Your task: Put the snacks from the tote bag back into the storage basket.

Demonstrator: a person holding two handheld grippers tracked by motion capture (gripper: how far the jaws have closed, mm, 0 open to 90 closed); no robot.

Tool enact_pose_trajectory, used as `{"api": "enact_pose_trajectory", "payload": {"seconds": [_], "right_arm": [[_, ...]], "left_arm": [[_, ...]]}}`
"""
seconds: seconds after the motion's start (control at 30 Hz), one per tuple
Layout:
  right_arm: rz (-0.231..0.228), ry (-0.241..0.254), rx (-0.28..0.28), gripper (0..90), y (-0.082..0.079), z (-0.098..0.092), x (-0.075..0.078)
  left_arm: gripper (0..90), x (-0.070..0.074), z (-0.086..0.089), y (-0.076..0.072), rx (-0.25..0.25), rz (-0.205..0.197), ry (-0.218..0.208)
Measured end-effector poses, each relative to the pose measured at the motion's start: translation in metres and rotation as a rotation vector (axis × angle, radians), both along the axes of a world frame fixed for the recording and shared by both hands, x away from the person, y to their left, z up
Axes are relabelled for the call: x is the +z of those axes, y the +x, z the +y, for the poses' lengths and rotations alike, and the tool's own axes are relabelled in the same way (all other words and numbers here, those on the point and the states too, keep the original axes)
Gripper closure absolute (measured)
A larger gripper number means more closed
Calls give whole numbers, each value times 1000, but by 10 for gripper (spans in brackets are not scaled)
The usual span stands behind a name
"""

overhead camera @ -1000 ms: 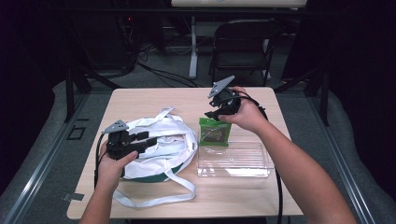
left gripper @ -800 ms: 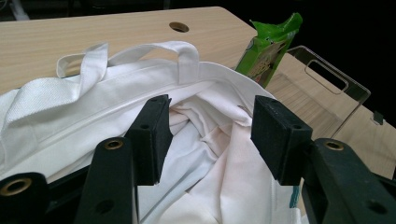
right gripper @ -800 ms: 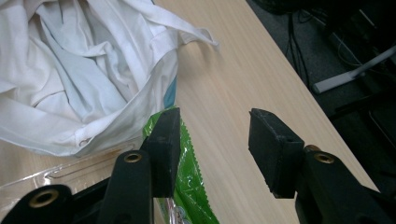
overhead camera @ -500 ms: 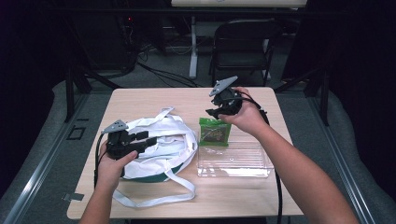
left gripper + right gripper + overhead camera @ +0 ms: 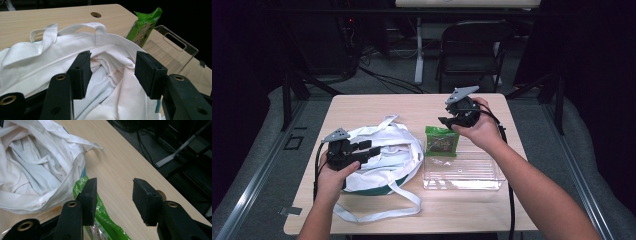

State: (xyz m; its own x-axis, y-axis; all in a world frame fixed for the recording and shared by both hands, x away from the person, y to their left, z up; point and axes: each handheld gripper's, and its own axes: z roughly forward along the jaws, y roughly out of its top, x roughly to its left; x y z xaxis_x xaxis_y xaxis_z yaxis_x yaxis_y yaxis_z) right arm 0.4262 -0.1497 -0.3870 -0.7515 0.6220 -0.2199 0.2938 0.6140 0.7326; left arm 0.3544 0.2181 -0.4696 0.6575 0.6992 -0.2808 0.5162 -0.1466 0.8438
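Green snack packet [image 5: 441, 141], glossy and crinkled, propped on the near-left rim of clear tray [image 5: 463, 171], beside white cloth bag [image 5: 384, 155]; right gripper [image 5: 451, 120] above it, jaws apart, just reopened, nothing gripped; left gripper [image 5: 371, 148] wide over bag mouth

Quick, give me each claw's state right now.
Left claw: open over the white bag, gripping nothing.
Right claw: open above the green packet, gripping nothing.
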Motion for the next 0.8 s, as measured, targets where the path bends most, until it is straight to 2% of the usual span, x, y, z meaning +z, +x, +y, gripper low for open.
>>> {"api": "enact_pose_trajectory", "payload": {"seconds": [0.23,0.43,0.5,0.7,0.8], "right_arm": [[-24,91,-40,544,-7,-16,0],[-54,82,-57,542,-19,-31,-3],[-56,105,-58,542,-24,-35,-4],[-57,128,-72,542,-39,-45,-6],[-21,150,-73,541,-44,-50,-8]], "left_arm": [[470,0,0,1,0,2,4],[468,-1,0,2,4,4,0],[468,-1,0,2,5,5,-1],[468,-2,-3,3,0,4,-2],[469,-2,-3,4,-1,9,3]]}}
